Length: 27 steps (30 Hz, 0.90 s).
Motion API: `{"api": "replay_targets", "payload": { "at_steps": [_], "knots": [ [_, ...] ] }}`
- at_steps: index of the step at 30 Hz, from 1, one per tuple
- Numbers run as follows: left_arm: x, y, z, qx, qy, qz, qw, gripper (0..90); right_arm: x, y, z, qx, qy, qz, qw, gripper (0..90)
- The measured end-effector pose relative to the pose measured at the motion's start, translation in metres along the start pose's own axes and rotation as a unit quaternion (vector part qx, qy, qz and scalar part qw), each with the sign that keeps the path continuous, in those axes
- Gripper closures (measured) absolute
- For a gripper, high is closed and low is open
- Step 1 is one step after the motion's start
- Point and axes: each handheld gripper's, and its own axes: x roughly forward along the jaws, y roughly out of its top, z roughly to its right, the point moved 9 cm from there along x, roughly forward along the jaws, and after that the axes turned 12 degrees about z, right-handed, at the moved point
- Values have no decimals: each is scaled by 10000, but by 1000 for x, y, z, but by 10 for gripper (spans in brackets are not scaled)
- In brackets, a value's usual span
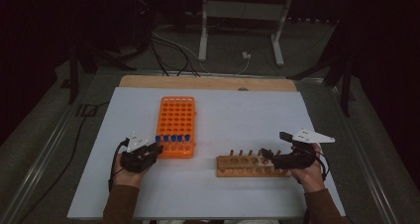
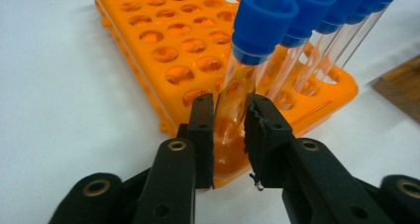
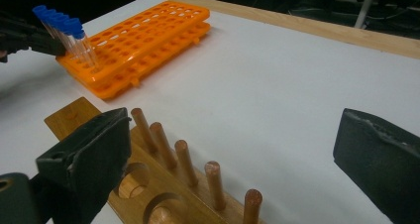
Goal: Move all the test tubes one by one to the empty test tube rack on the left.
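Up close, the left hand-held gripper [image 2: 230,120] pinches a blue-capped tube [image 2: 247,70]; the right hand-held gripper [image 3: 233,149] gapes wide.

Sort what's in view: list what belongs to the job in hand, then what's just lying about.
In the job: left gripper, closed on a blue-capped tube; orange rack; wooden rack; right gripper, open.

Lying about: floor cables, grey stand beyond the table.
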Motion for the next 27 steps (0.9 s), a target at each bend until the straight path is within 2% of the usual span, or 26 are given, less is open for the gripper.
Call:
{"api": "replay_targets", "payload": {
  "at_steps": [4, 8, 14, 21, 27],
  "knots": [
    [-4, 5, 0, -40, -22, 164, 9999, 656, -3, 1, -2, -63, -3, 79, 9999, 16],
    [-9, 11, -1, -42, -20, 349, 9994, 623, -5, 1, -1, -62, -20, 111, 9999, 16],
    [-21, 22, -6, -143, 65, 729, 9972, 541, -9, 1, 0, -49, -46, 201, 9998, 16],
    [-40, 35, -16, -215, 175, 1248, 9918, 456, -12, 2, 0, -41, -40, 360, 9993, 15],
    [-57, 46, -22, -200, 284, 1669, 9854, 369, -15, 3, 0, -66, -53, 521, 9986, 15]
  ]
}}
